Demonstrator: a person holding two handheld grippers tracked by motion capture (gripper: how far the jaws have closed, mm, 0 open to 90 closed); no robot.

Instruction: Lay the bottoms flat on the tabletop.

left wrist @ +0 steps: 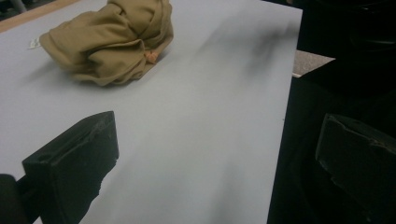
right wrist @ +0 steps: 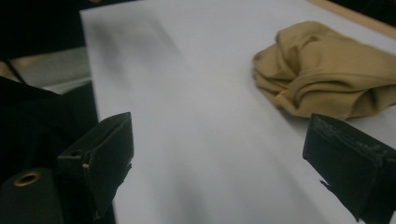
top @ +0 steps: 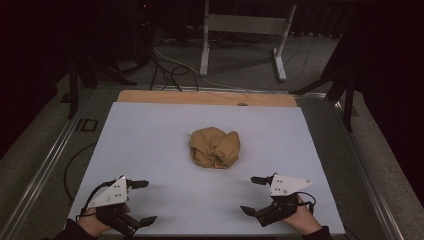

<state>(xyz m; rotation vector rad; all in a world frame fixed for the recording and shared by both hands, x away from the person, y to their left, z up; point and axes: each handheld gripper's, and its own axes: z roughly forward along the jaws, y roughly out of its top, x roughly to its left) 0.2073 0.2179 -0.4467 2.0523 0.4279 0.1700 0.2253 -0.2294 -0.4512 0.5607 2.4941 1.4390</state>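
A crumpled tan cloth (top: 215, 147) lies bunched near the middle of the white table top (top: 150, 135). My left gripper (top: 143, 201) rests near the front left edge, jaws wide apart and nothing between them. My right gripper (top: 254, 195) sits near the front right edge, also open and empty. Both point inward toward each other, well short of the cloth. The left gripper view has the cloth (left wrist: 112, 39) at the upper left beyond its jaws. In the right gripper view the cloth (right wrist: 327, 79) lies at the upper right; a small orange bit shows in its folds.
A wooden strip (top: 205, 97) runs along the table's far edge. Beyond it stand a white metal frame (top: 242, 30) and loose cables (top: 165, 67) on the floor. Metal rails (top: 45, 160) border the table on both sides.
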